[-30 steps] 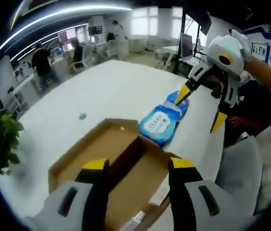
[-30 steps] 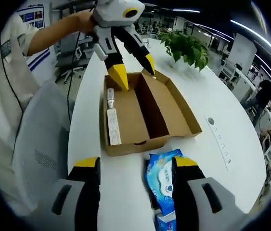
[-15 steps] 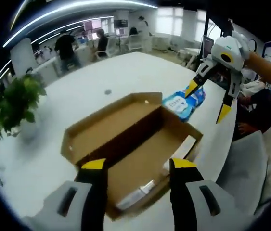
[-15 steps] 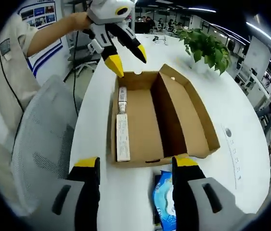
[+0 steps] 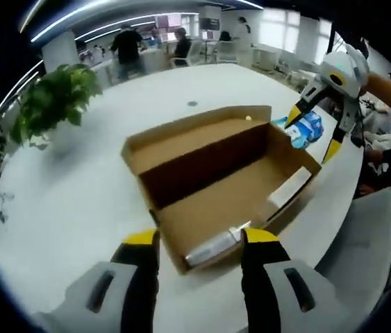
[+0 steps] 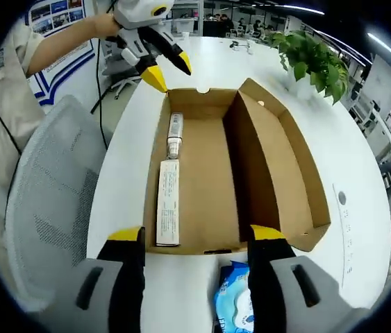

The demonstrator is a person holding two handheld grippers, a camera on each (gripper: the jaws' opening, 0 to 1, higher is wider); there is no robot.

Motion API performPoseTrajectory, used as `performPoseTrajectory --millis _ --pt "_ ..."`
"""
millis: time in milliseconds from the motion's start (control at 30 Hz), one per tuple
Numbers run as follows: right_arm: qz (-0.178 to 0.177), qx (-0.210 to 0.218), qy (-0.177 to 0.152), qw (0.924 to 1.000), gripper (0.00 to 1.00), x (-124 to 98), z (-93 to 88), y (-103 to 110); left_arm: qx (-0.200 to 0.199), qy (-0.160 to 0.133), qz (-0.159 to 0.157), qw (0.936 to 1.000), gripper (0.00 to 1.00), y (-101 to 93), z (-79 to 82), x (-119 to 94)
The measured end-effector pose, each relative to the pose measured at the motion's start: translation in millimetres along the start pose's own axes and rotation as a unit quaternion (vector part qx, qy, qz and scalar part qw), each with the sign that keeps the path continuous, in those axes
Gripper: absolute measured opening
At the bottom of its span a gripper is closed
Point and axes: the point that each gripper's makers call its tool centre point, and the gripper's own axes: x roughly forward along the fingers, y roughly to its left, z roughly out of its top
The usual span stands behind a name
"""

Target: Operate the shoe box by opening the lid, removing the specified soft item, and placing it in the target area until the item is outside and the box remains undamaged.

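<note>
The shoe box (image 6: 237, 173) is seen lying open on the white tabletop (image 5: 77, 187), its lid (image 6: 285, 166) folded back; a long carton (image 6: 168, 202) and a small tube (image 6: 174, 128) are left inside. The blue soft pack (image 6: 235, 305) is found outside, on the tabletop just beside the box's end. The left claw (image 5: 196, 239) and the right claw (image 6: 194, 234) are held released, nothing gripped; a potted plant (image 5: 53, 97) is seen nearby.

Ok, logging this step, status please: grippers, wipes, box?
Left gripper and right gripper both open, empty. Wipes pack out on table beside the open box. Tube and carton left inside.
</note>
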Motion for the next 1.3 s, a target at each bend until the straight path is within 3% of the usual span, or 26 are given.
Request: performPoseTrajectory --millis 233,533,633,833,1000,1300 --pt "0.007 -0.005 0.017 0.9998 0.56 20 -5.6 -3 -0.060 0.000 0.029 0.9977 0.35 19.0 -18.4 8" --pt "0.038 0.000 0.018 0.9991 0.55 39 -3.9 2 -0.121 -0.007 0.029 0.9922 0.20 24.5 -30.2 19" --pt "0.048 0.012 0.014 0.9987 0.54 44 -1.6 2 -0.129 -0.005 0.025 0.9913 0.12 22.3 -34.8 22" --pt "0.055 0.014 0.022 0.9981 0.49 53 -3.4 7 -0.142 -0.005 0.035 0.9892 0.04 28.0 -39.8 23" --pt "0.059 0.005 0.028 0.9979 0.46 60 -3.0 12 -0.154 -0.009 0.029 0.9875 0.04 27.3 -40.4 23" --pt "0.077 -0.005 0.024 0.9967 0.23 62 1.0 27 -0.164 -0.013 0.029 0.9860 0.04 26.9 -41.1 22"
